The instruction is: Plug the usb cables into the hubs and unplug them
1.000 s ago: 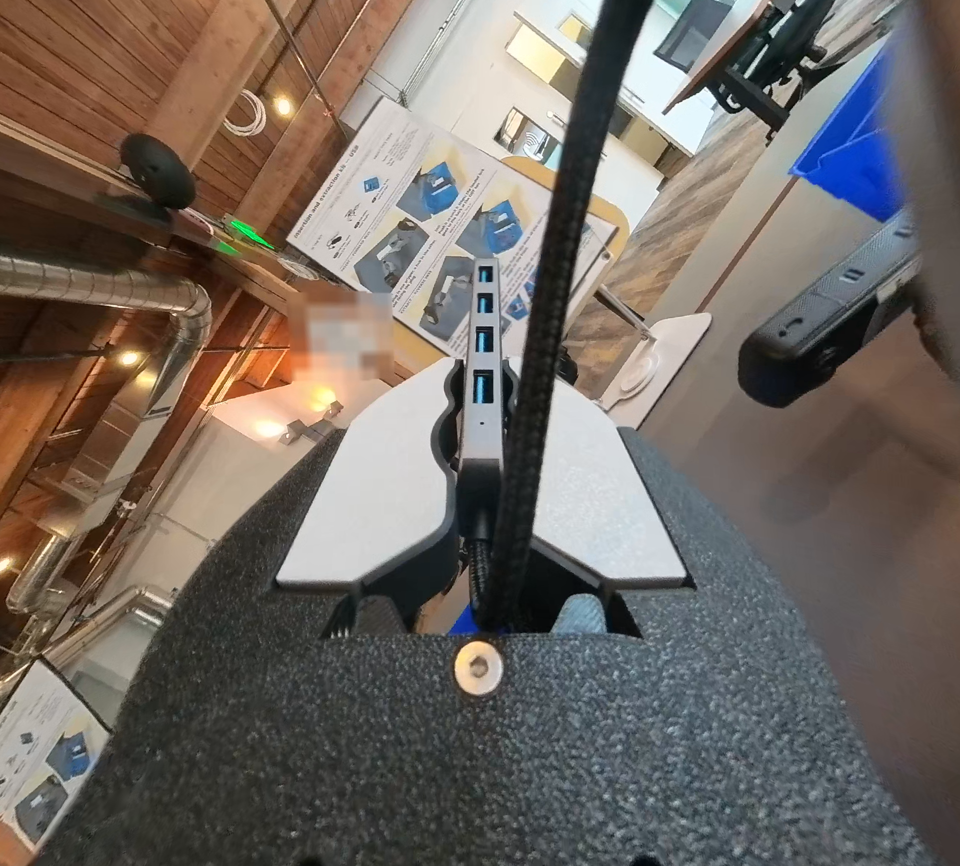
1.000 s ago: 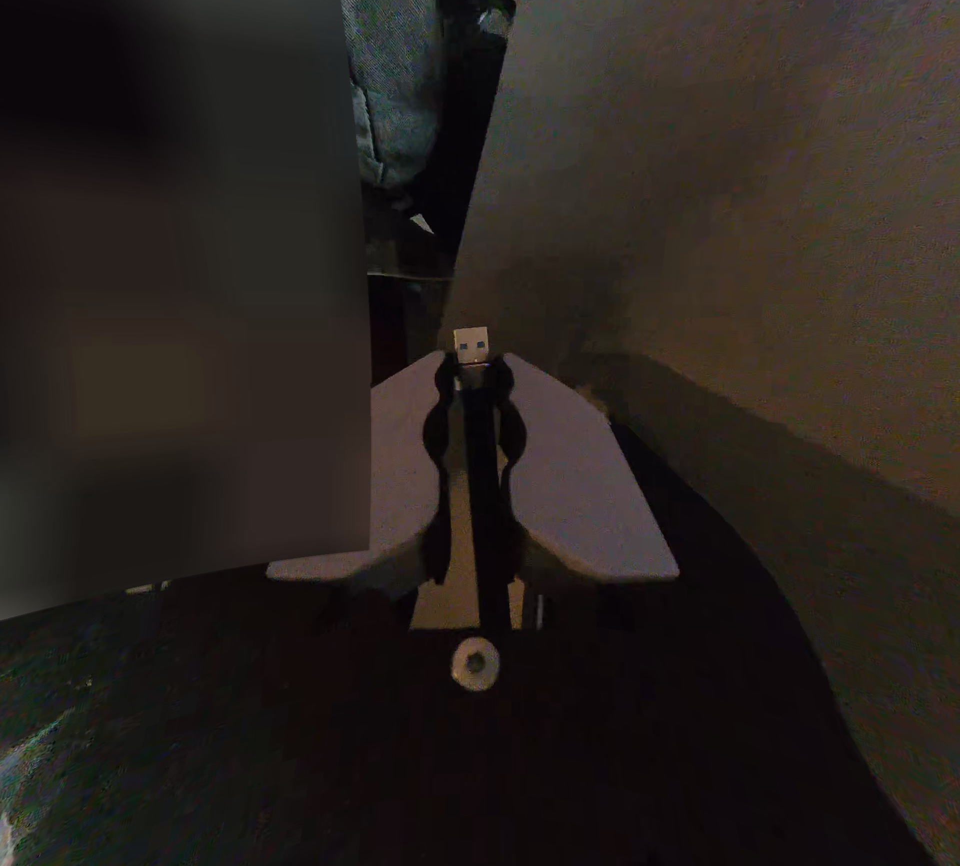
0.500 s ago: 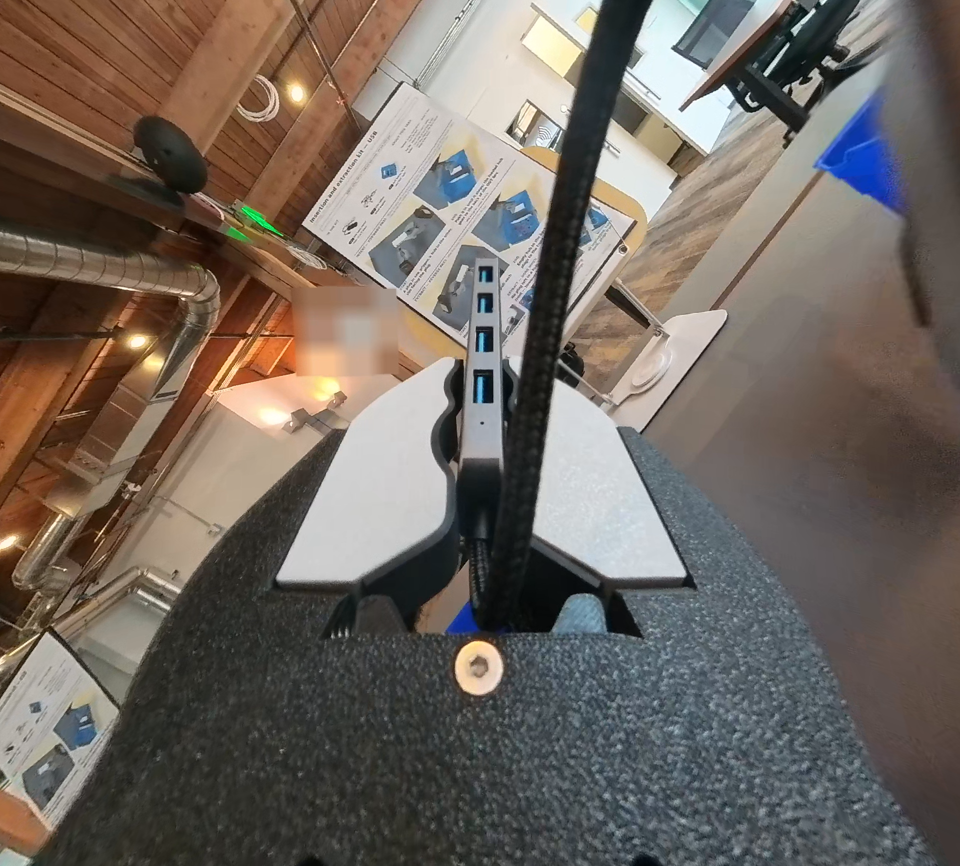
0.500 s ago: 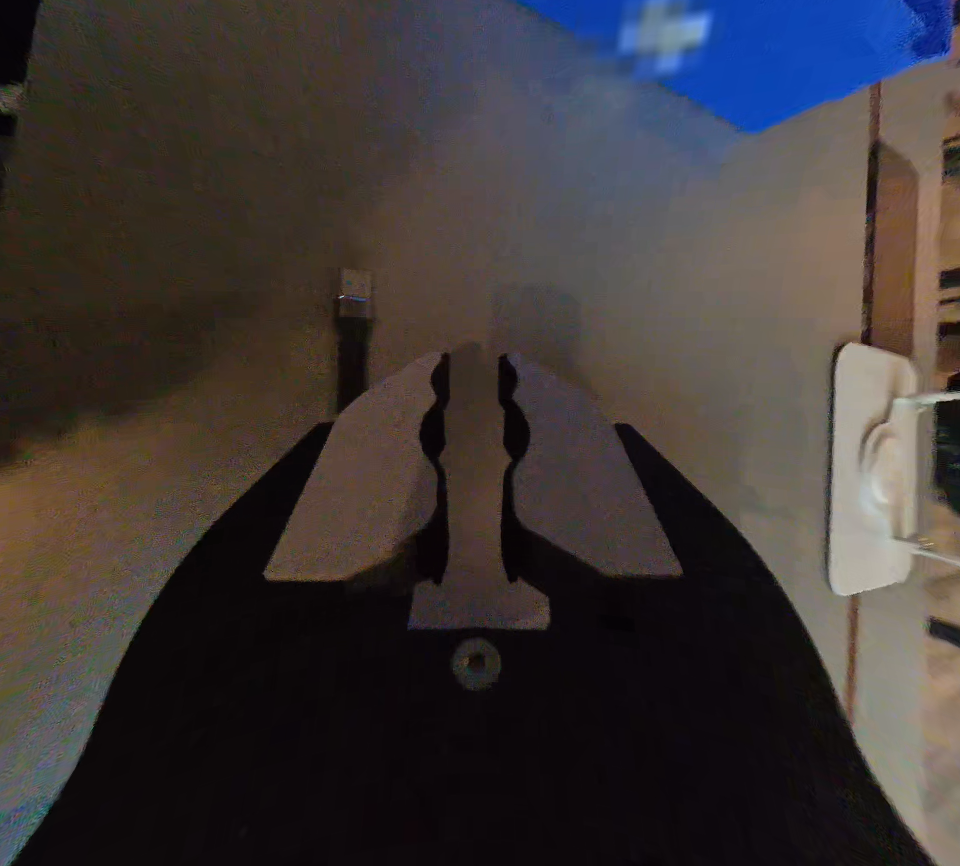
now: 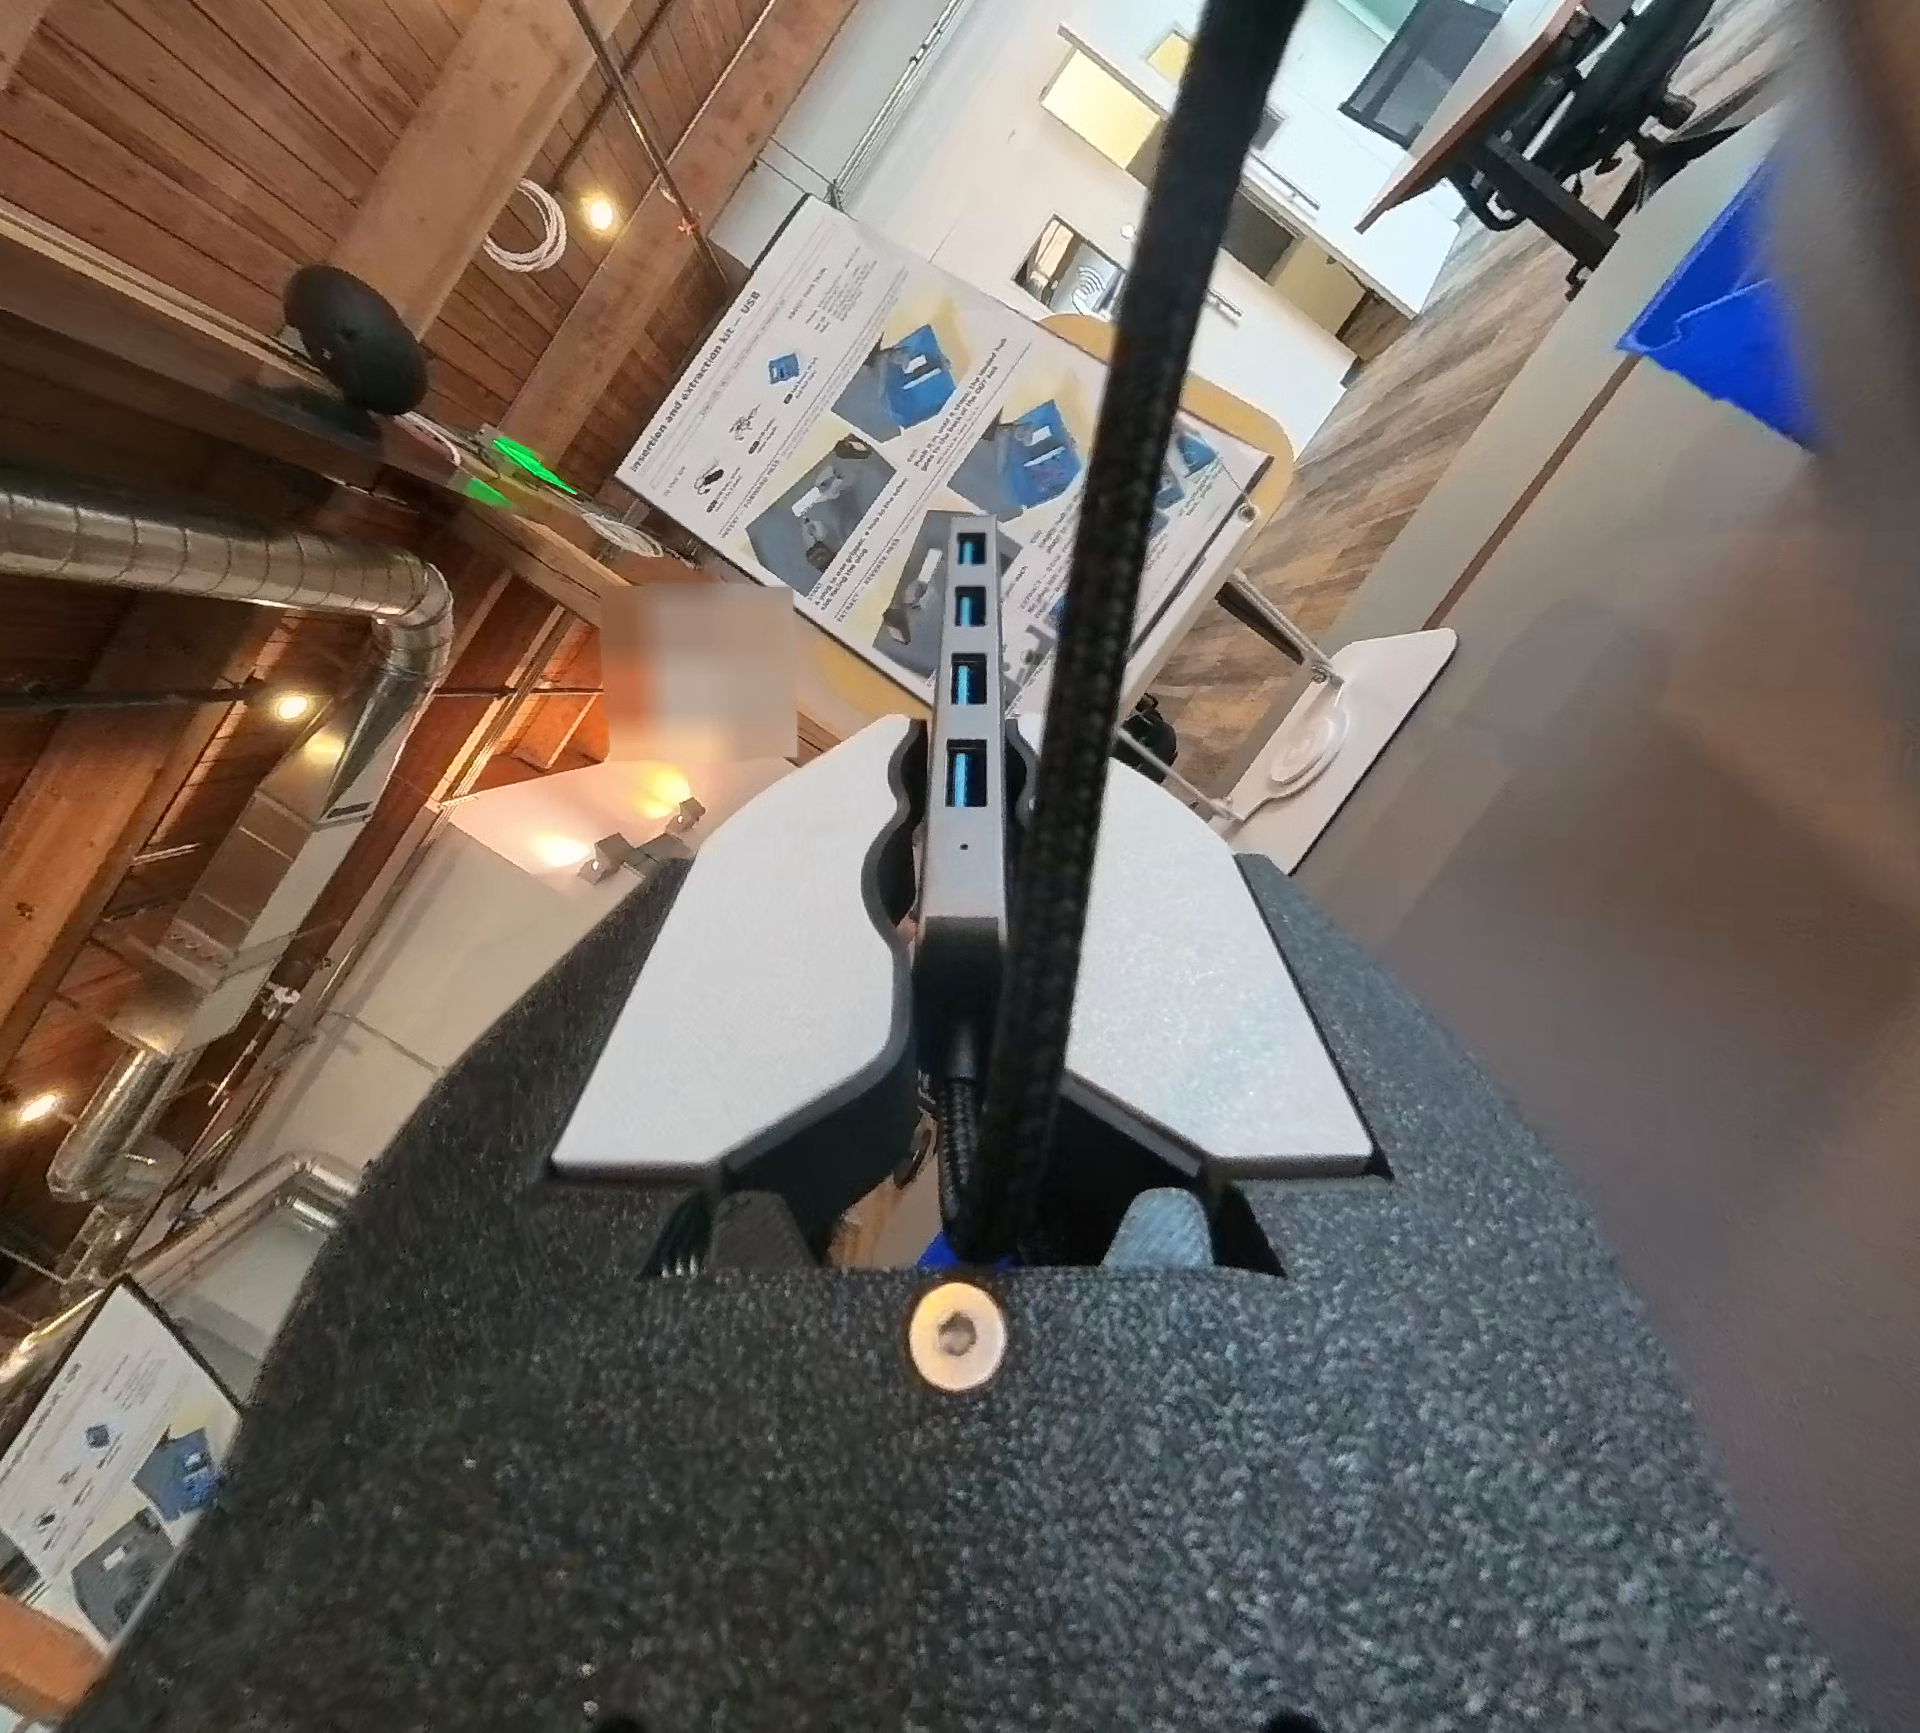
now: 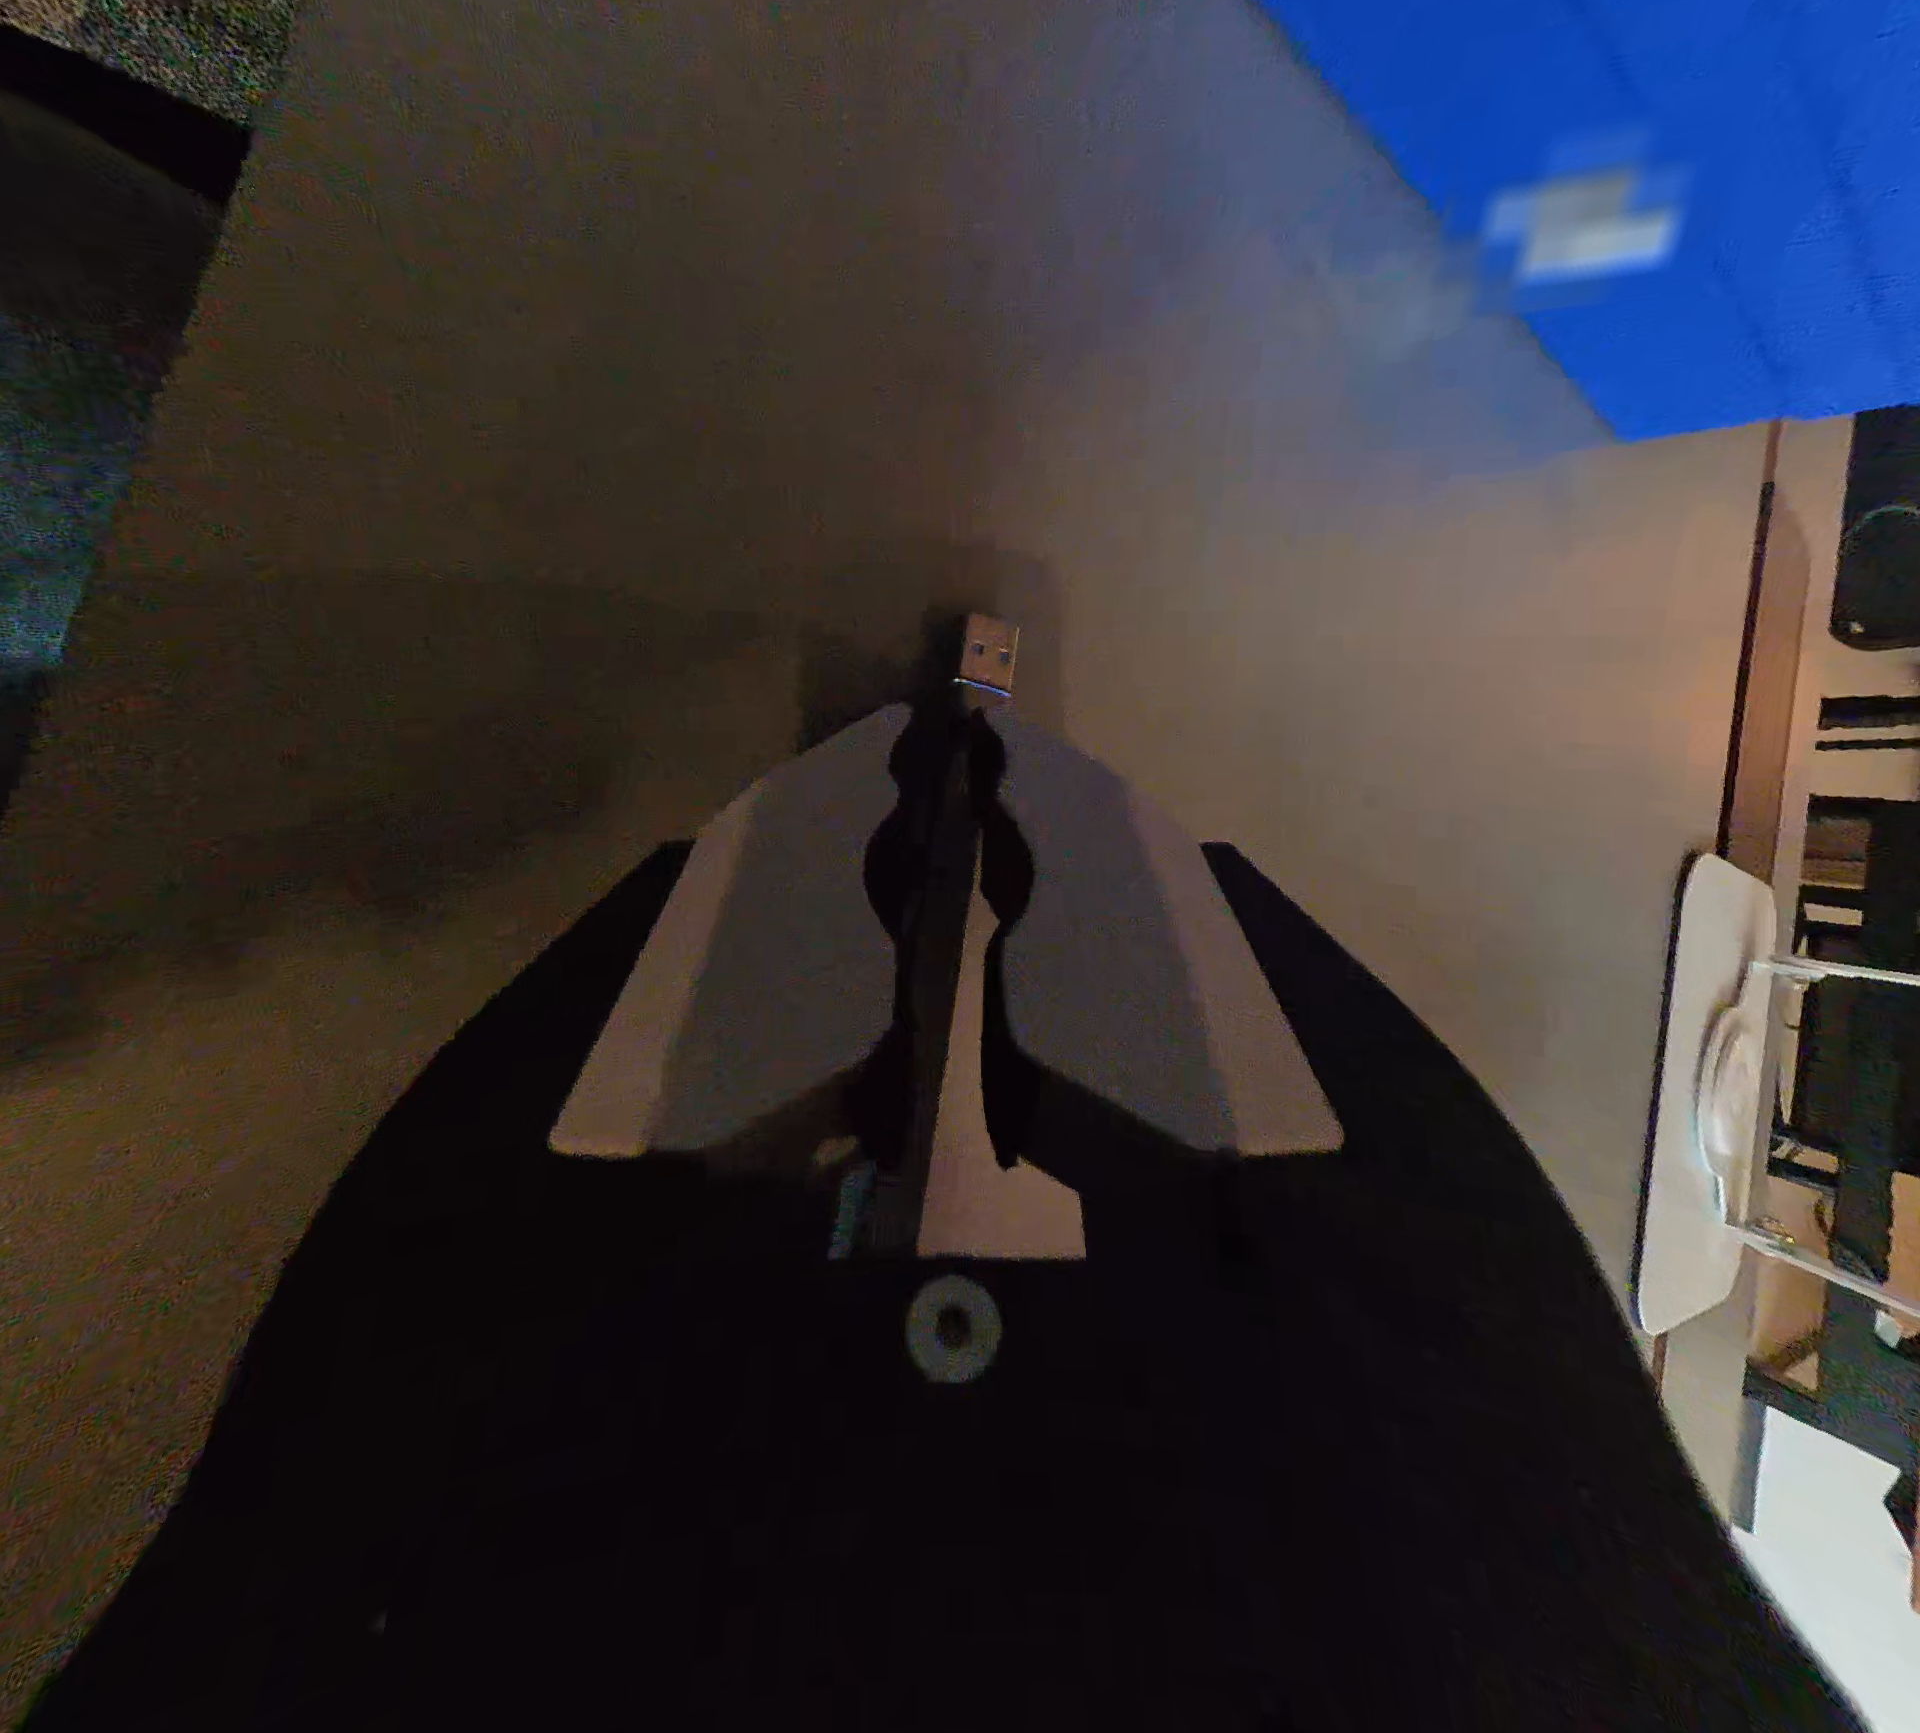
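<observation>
Here a grey USB hub point(image 5: 961, 748) with four blue ports is clamped edgewise in the left gripper point(image 5: 961, 753), raised toward the ceiling, and a black braided cable point(image 5: 1122, 478) is looped up past it. A USB cable's plug point(image 6: 987, 653) is pinched at the right gripper point(image 6: 951, 727) tips, above the grey table point(image 6: 623, 333), near a blue bin point(image 6: 1621, 21).

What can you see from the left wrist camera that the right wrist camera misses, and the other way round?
Only the left wrist view shows the grey hub with empty blue ports, clamped in the left gripper, and a braided black cable. Only the right shows the metal USB plug clamped in the right gripper. Both show the blue bin and the grey tabletop.
</observation>
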`<state>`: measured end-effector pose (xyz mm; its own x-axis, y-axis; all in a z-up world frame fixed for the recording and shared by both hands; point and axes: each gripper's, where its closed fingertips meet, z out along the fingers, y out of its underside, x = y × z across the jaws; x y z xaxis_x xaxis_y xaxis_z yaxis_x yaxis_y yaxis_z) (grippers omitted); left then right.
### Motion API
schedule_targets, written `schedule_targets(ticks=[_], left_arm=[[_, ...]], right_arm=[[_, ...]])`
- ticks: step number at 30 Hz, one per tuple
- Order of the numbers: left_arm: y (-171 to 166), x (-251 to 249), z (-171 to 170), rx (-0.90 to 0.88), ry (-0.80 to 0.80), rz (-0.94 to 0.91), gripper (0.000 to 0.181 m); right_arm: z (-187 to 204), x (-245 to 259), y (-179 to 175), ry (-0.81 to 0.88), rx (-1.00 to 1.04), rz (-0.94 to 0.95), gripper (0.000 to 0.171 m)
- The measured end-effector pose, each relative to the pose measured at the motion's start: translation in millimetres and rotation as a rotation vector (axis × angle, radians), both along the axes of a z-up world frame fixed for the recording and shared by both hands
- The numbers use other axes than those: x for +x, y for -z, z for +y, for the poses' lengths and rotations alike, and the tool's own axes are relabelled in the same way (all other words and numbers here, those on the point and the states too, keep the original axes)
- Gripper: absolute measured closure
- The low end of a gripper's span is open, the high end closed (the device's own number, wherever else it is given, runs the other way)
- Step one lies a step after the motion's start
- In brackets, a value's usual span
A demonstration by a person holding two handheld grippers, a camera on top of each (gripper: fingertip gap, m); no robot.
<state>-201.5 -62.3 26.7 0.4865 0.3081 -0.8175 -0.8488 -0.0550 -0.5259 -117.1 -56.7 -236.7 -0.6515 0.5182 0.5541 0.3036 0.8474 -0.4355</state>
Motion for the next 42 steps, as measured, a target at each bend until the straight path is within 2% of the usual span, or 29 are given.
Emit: schedule_targets(ticks=[5, 7, 11, 15, 18, 22, 24, 26, 29, 33, 36, 42], left_arm=[[-3.0, -6.0, -5.1, 0.015, -0.005, -0.016, 0.169], [-4.0, -6.6, -6.6, 0.019, -0.005, -0.016, 0.169], [-4.4, -9.9, -8.1, 0.023, -0.010, -0.022, 0.169], [-2.9, -11.9, -7.5, 0.018, -0.010, -0.028, 0.169], [-3.2, -11.9, -7.5, 0.018, -0.014, -0.024, 0.169], [-3.4, -9.4, -6.9, 0.016, -0.010, -0.022, 0.170], [-3.4, -8.4, -7.0, 0.014, -0.014, -0.014, 0.169], [-3.6, -7.9, -7.4, 0.014, -0.014, -0.011, 0.169], [-3.5, -9.6, -7.7, 0.015, -0.013, -0.018, 0.169], [-4.3, -10.6, -8.6, 0.020, -0.012, -0.024, 0.169], [-6.6, -8.3, -10.3, 0.027, -0.009, -0.019, 0.169], [-8.2, -7.4, -12.2, 0.034, -0.005, -0.016, 0.169]], right_arm=[[3.5, -4.2, -0.3, -0.016, -0.025, -0.020, 0.162], [7.8, -6.0, -3.5, 0.001, -0.032, -0.011, 0.149], [15.7, 1.2, -0.7, 0.048, -0.061, -0.044, 0.161], [25.3, 4.0, -2.6, 0.118, -0.087, -0.040, 0.152], [30.3, 8.7, 2.0, 0.173, -0.138, -0.072, 0.169], [30.9, 8.9, 2.3, 0.197, -0.166, -0.083, 0.169], [34.8, 7.6, -0.3, 0.206, -0.131, -0.066, 0.157], [37.2, 8.6, -1.2, 0.226, -0.151, -0.075, 0.153], [36.1, 10.3, 2.1, 0.244, -0.220, -0.100, 0.166], [36.1, 10.1, 2.6, 0.248, -0.282, -0.108, 0.167], [34.3, 8.7, 0.8, 0.197, -0.248, -0.063, 0.171], [34.4, 10.7, -14.0, 0.254, -0.505, -0.046, 0.171]])
